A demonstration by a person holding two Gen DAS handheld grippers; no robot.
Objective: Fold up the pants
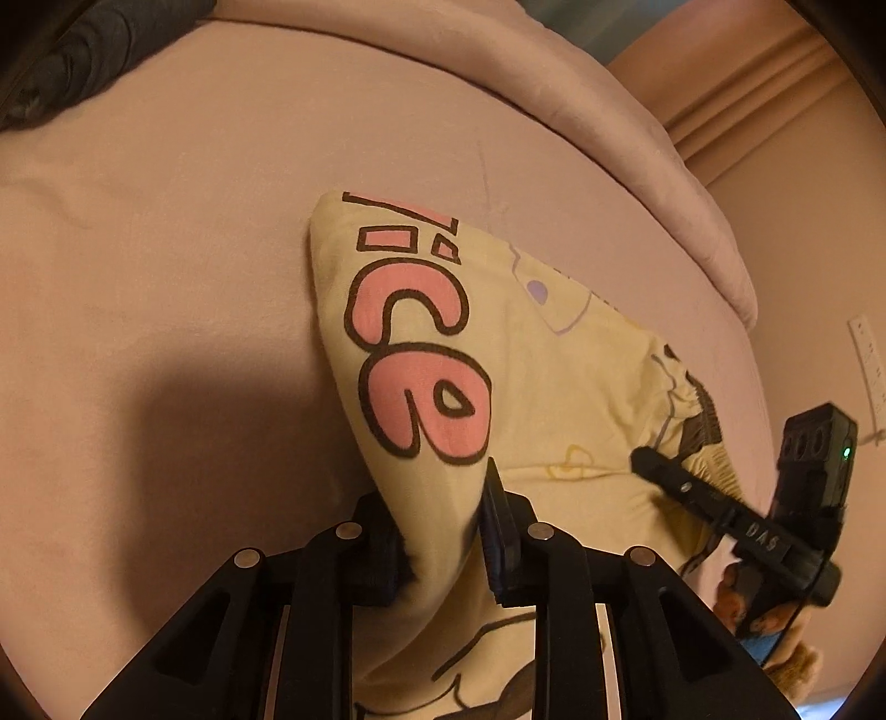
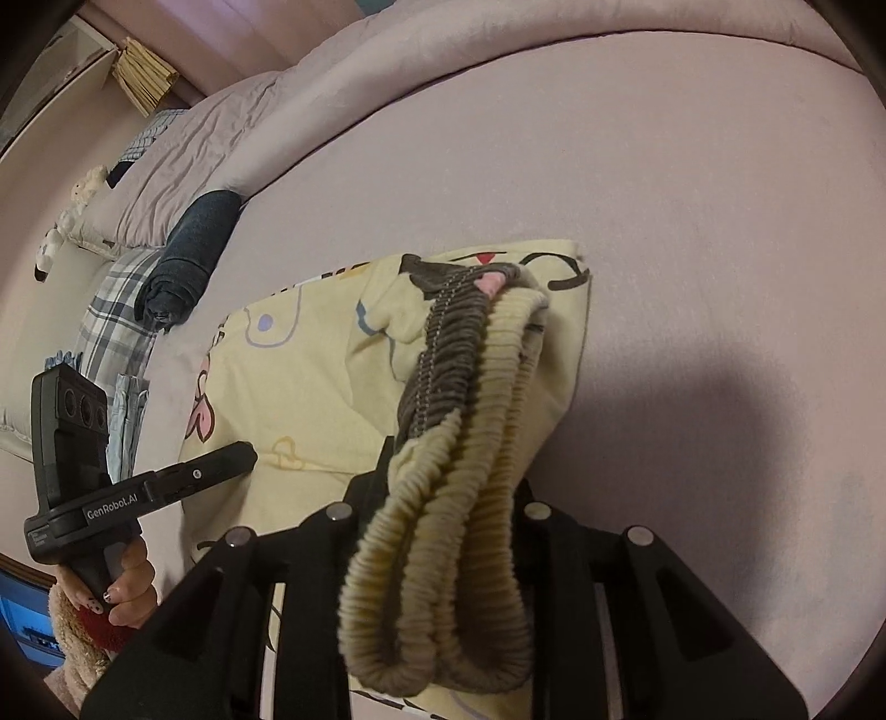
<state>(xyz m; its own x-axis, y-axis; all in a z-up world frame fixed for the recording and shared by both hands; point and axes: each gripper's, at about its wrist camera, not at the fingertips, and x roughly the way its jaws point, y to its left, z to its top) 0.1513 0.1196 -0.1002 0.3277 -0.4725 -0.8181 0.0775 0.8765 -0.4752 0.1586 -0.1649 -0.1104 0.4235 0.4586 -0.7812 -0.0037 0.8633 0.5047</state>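
Observation:
Pale yellow pants (image 1: pixel 554 382) with pink cartoon letters lie part-folded on the pinkish bed sheet (image 1: pixel 166 249). My left gripper (image 1: pixel 443 531) is shut on a fold of the yellow cloth and lifts it. My right gripper (image 2: pixel 448 498) is shut on the ribbed elastic waistband (image 2: pixel 459 443), which hangs over its fingers; the pants (image 2: pixel 310 387) spread out beyond. The right gripper shows in the left wrist view (image 1: pixel 648 462) at the waistband end. The left gripper shows in the right wrist view (image 2: pixel 243 451) at the pants' left edge, held by a hand.
A rolled dark garment (image 2: pixel 188 255) and plaid cloth (image 2: pixel 111 321) lie at the bed's left side. A bunched duvet (image 2: pixel 232 127) runs along the far edge. A dark cloth (image 1: pixel 72 50) sits at the far left. A curtain (image 1: pixel 764 99) hangs beyond the bed.

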